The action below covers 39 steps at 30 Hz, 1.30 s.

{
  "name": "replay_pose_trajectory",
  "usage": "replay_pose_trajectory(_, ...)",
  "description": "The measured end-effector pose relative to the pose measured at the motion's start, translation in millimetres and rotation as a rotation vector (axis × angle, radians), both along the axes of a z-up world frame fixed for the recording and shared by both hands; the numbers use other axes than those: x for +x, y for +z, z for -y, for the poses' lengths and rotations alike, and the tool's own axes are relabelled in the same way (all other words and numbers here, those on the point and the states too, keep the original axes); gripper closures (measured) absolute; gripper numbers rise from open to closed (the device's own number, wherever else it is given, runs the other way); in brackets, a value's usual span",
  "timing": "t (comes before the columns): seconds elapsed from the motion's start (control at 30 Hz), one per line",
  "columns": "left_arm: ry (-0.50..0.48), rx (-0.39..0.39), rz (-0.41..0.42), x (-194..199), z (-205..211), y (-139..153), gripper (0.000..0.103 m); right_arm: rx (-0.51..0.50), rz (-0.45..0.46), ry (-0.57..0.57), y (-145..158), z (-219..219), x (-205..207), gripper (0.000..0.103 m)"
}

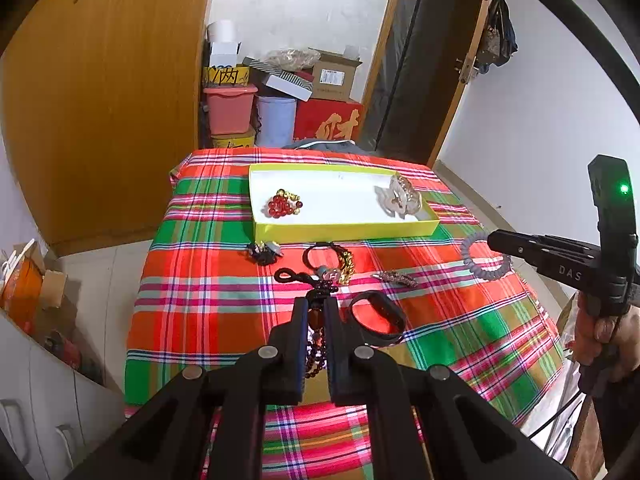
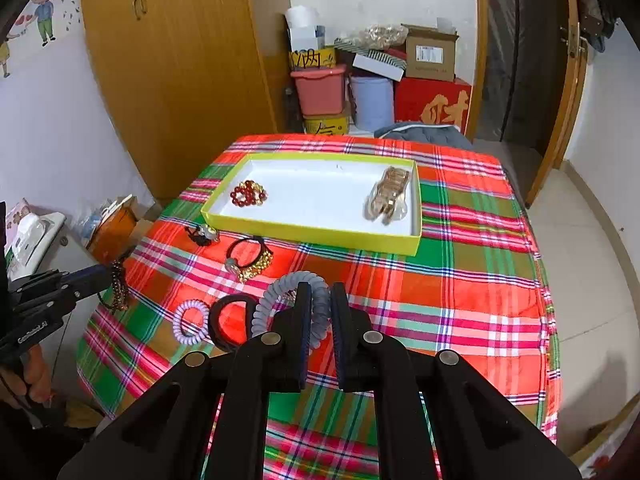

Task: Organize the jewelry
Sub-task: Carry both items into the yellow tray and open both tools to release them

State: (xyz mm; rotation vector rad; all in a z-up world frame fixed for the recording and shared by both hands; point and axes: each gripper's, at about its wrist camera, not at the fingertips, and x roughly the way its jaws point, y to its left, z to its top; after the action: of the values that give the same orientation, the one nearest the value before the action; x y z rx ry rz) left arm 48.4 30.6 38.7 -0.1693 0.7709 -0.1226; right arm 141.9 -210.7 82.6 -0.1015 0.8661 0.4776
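Observation:
A yellow-rimmed white tray lies on the plaid cloth and holds a red bead bracelet and a clear hair claw. My left gripper is shut on a dark bead bracelet, seen hanging from it in the right wrist view. My right gripper is shut on a grey spiral hair tie, held above the cloth.
On the cloth lie a black band, a lilac spiral tie, a black-and-gold bracelet, a small dark clip and a glittery clip. Boxes and bins stand behind the table.

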Motion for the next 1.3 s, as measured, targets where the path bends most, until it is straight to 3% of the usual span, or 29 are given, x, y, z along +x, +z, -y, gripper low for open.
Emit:
replay_pose_trajectory(0.53,-0.013,-0.030,0.005,34,-2,5,0.095,0.022,0.011,-0.002,7,-8,13,0.093)
replay_pose_trajectory(0.87,-0.027,-0.022,0.007,101,-10,-2,0.095,0.012,-0.011,-0.004,-10,-29,63,0.093)
replay_pose_trajectory(1.3,-0.015,0.001,-0.047,207,-27,-28,0.095,-0.024,-0.058,-0.022,-45,-55,148,0.093)
